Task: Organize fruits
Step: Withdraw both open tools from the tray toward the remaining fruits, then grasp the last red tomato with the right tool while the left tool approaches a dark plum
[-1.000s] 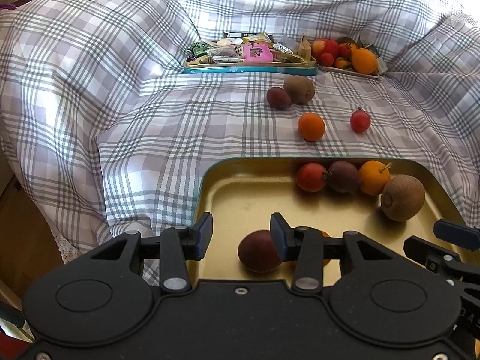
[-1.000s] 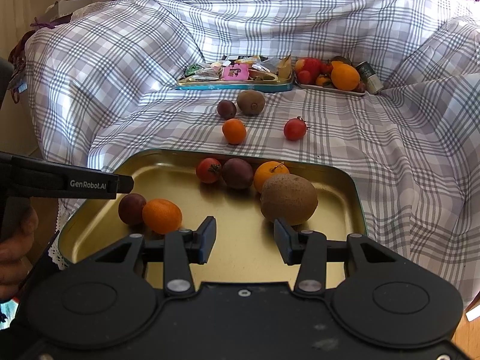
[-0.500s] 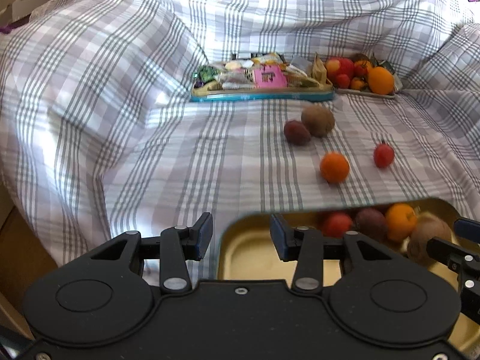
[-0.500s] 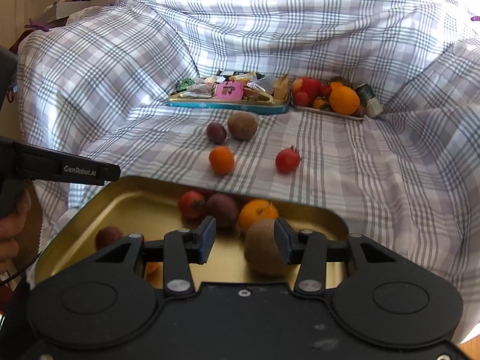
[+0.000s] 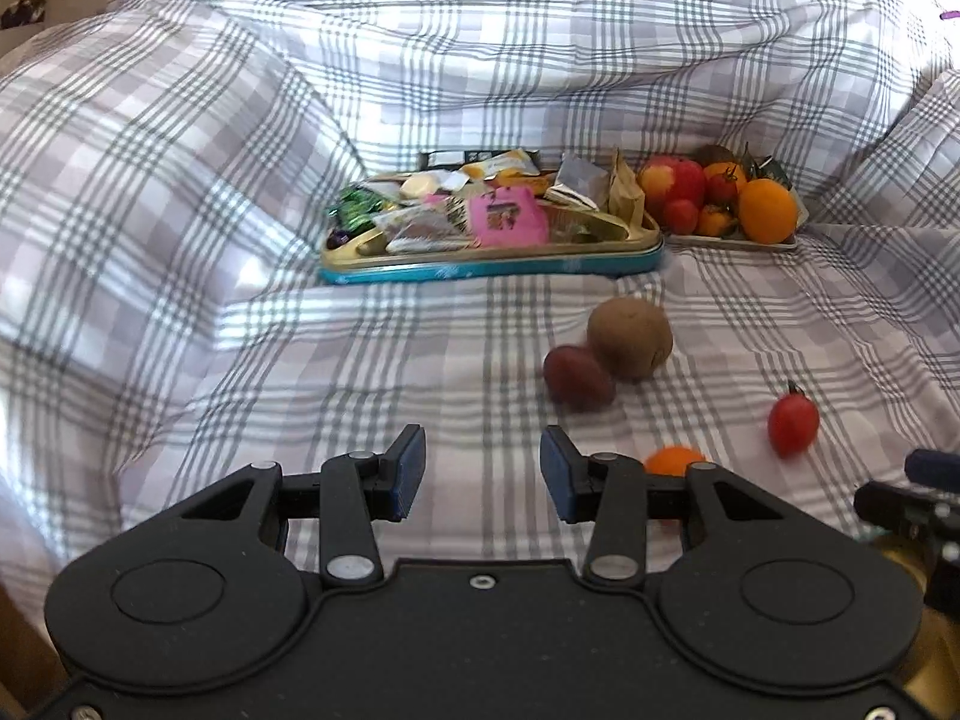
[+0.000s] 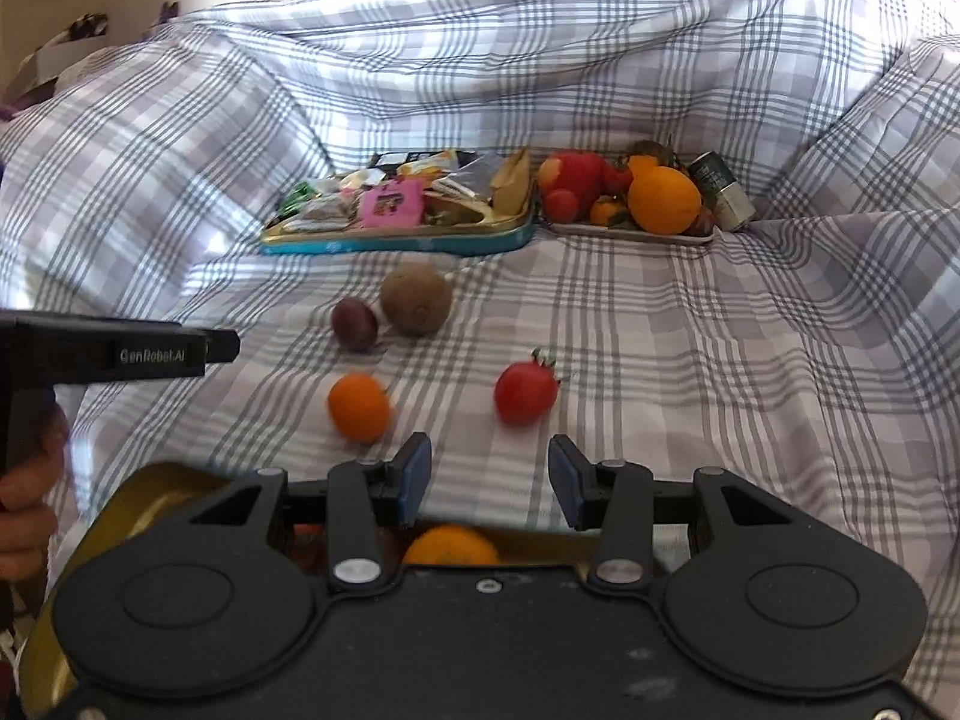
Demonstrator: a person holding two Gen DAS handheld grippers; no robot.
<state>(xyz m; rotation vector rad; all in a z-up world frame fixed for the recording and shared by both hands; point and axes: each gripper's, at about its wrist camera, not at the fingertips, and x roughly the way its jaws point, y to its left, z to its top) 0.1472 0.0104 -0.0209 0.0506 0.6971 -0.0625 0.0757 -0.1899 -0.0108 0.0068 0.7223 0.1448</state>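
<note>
Four loose fruits lie on the checked cloth, between the gold tray at its near edge and the two filled trays against the far fold. The right gripper has its jaws parted with nothing between them, and the small tomato sits just ahead of them, a little right of centre. The small orange lies ahead and left of that gripper's left finger. The left gripper is likewise released and empty; for it the orange peeks out behind its right finger. The purple fruit touches the kiwi further in, towards the far trays. I judge the right hand better lined up for the tomato.
</note>
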